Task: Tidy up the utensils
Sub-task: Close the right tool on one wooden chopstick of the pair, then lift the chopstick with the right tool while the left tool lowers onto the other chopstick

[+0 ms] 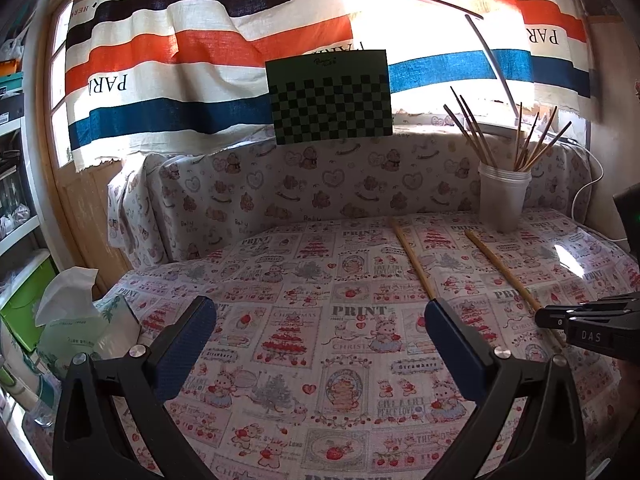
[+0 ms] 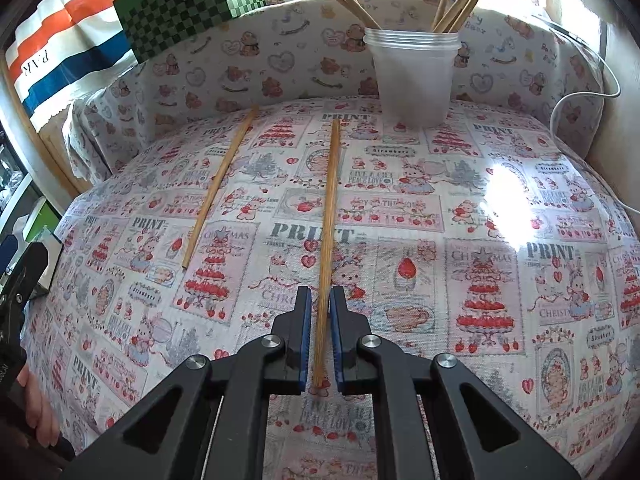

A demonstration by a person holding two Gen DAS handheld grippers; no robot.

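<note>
I have the right gripper (image 2: 320, 300) closed on the near end of a long, thin wooden chopstick (image 2: 329, 216), its blue pads against either side of the stick, which lies along the printed Christmas-pattern tablecloth (image 2: 500, 240) and points away toward a stack of translucent plastic cups (image 2: 414, 76) at the far edge. That stack holds a bundle of similar wooden sticks (image 2: 460, 4) standing upright and fanned out. A second wooden chopstick (image 2: 220, 188) lies flat to the left of mine, apart from it. My left gripper (image 1: 320, 322) hovers over the cloth with its jaws spread wide and nothing between them. A green checkerboard card (image 1: 330, 98) leans at the far side.
</note>
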